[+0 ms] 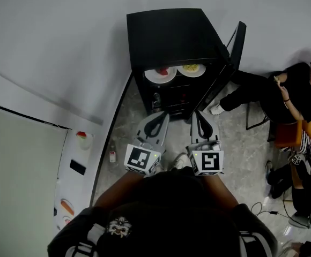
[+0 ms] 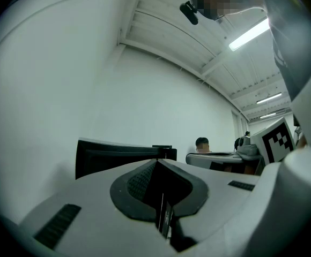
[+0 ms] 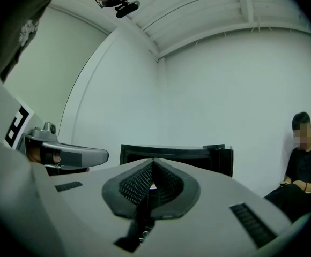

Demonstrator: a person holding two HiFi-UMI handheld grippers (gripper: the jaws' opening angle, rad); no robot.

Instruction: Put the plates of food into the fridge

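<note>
A black mini fridge (image 1: 171,42) stands on the floor against the wall, its door (image 1: 228,63) swung open to the right. On its top shelf sit a white plate with red food (image 1: 161,73) and a white plate with yellow food (image 1: 192,68). My left gripper (image 1: 161,116) and right gripper (image 1: 199,114) hover side by side just in front of the fridge, both shut and empty. In the left gripper view the jaws (image 2: 156,162) meet with the fridge (image 2: 112,157) beyond. The right gripper view shows the same: shut gripper (image 3: 154,160), fridge (image 3: 171,153) ahead.
A white counter (image 1: 75,191) on the left holds a plate of red and green food (image 1: 83,139), a black object (image 1: 78,167) and an orange food item (image 1: 67,206). A small bottle (image 1: 112,154) stands on the floor. A seated person (image 1: 300,95) is at the right.
</note>
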